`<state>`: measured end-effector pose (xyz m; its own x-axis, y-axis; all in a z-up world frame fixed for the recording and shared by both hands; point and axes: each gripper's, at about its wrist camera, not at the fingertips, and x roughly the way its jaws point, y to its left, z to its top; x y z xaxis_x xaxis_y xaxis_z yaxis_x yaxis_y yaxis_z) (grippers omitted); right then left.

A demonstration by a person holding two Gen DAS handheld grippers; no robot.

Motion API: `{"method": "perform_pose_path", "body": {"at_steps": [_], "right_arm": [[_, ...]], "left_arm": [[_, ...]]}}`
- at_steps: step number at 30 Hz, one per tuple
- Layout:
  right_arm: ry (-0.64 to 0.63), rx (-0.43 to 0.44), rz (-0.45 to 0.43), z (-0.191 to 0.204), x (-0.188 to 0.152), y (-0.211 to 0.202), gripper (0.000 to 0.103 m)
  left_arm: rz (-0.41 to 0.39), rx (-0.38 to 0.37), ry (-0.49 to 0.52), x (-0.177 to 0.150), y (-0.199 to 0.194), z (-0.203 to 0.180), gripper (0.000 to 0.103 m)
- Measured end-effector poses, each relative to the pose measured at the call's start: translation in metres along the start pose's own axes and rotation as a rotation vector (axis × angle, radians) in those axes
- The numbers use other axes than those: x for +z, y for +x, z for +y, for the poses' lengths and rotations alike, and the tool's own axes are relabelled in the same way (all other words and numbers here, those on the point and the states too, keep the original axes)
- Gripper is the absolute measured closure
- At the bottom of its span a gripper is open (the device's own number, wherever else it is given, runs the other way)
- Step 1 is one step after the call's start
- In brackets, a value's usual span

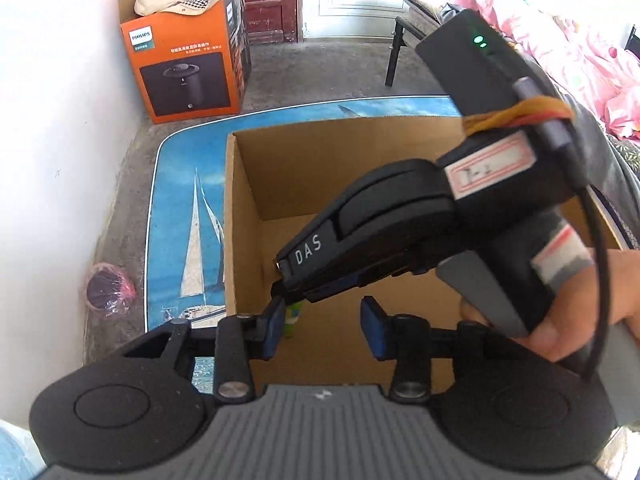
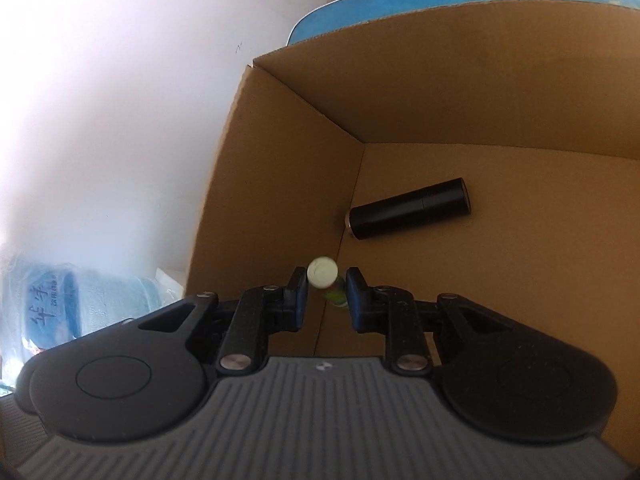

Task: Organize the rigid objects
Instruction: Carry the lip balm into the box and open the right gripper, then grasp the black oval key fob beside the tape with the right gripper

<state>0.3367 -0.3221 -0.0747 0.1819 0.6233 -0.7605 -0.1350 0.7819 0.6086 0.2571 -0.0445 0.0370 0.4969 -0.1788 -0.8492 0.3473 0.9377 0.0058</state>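
Small white-capped green bottle point(image 2: 326, 280), rigid, light, likely slick: held between right gripper point(image 2: 326, 294) jaws clamped just under the cap, over the cardboard box point(image 2: 440, 80) holding a black cylinder point(image 2: 408, 209); left gripper point(image 1: 324, 326) jaws apart, empty.

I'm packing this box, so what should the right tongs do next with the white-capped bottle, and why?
Probably lower the right tongs a little, then release: the bottle between them hangs above the cardboard box floor, near the black cylinder.

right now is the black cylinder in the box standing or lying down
Lying down: the black cylinder rests on its side on the cardboard box floor.
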Motion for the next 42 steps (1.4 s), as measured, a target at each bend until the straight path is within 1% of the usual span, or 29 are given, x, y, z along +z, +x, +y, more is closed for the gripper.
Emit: {"method": "perform_pose_path", "body": {"at_steps": [2, 3, 4, 6, 8, 11, 14, 18, 21, 23, 25, 28, 31, 32, 35, 37, 38, 39, 42], "right_arm": [[-0.006, 0.019, -0.009, 0.001, 0.0, 0.0, 0.078], [-0.009, 0.027, -0.021, 0.002, -0.001, -0.004, 0.076], [-0.014, 0.028, -0.032, 0.003, -0.003, -0.01, 0.072], [-0.029, 0.028, -0.06, 0.005, -0.006, -0.022, 0.071], [-0.035, 0.032, -0.093, 0.006, -0.012, -0.04, 0.07], [-0.051, 0.066, -0.16, 0.009, -0.027, -0.076, 0.069], [-0.077, 0.101, -0.245, 0.013, -0.054, -0.119, 0.065], [-0.104, 0.143, -0.377, 0.009, -0.113, -0.187, 0.062], [-0.089, 0.158, -0.458, -0.007, -0.16, -0.221, 0.062], [-0.06, 0.151, -0.49, -0.02, -0.196, -0.23, 0.062], [-0.022, 0.122, -0.508, -0.035, -0.228, -0.232, 0.062], [0.054, 0.084, -0.498, -0.058, -0.27, -0.216, 0.062], [0.148, 0.118, -0.461, -0.077, -0.301, -0.186, 0.063], [0.173, 0.124, -0.451, -0.081, -0.308, -0.176, 0.063], [0.237, 0.109, -0.43, -0.09, -0.324, -0.156, 0.065], [0.279, 0.118, -0.413, -0.097, -0.325, -0.144, 0.066], [0.294, 0.123, -0.406, -0.1, -0.326, -0.14, 0.066], [0.309, 0.126, -0.398, -0.101, -0.324, -0.138, 0.066], [0.321, 0.118, -0.383, -0.102, -0.319, -0.131, 0.066]], "left_arm": [[-0.018, -0.005, -0.002, 0.001, -0.007, 0.001, 0.056], [-0.029, -0.003, -0.004, 0.0, -0.011, 0.002, 0.053], [-0.046, -0.002, -0.007, -0.001, -0.016, 0.002, 0.052], [-0.093, -0.003, -0.008, -0.005, -0.029, 0.003, 0.049], [-0.137, -0.008, -0.014, -0.009, -0.044, 0.004, 0.046], [-0.213, -0.031, -0.036, -0.016, -0.073, 0.004, 0.043], [-0.287, -0.046, -0.04, -0.027, -0.101, 0.002, 0.039], [-0.365, -0.069, -0.017, -0.052, -0.131, -0.007, 0.034], [-0.393, -0.123, 0.01, -0.076, -0.141, -0.014, 0.03], [-0.39, -0.155, 0.035, -0.096, -0.142, -0.026, 0.029], [-0.363, -0.188, 0.07, -0.114, -0.134, -0.04, 0.029], [-0.295, -0.235, 0.117, -0.136, -0.116, -0.062, 0.029], [-0.225, -0.26, 0.174, -0.158, -0.095, -0.086, 0.033], [-0.208, -0.256, 0.2, -0.165, -0.087, -0.096, 0.035], [-0.166, -0.232, 0.262, -0.175, -0.066, -0.119, 0.046], [-0.135, -0.224, 0.272, -0.176, -0.054, -0.127, 0.048], [-0.114, -0.214, 0.276, -0.177, -0.049, -0.132, 0.054], [-0.101, -0.199, 0.284, -0.178, -0.044, -0.135, 0.062], [-0.079, -0.181, 0.305, -0.18, -0.036, -0.139, 0.07]]}}
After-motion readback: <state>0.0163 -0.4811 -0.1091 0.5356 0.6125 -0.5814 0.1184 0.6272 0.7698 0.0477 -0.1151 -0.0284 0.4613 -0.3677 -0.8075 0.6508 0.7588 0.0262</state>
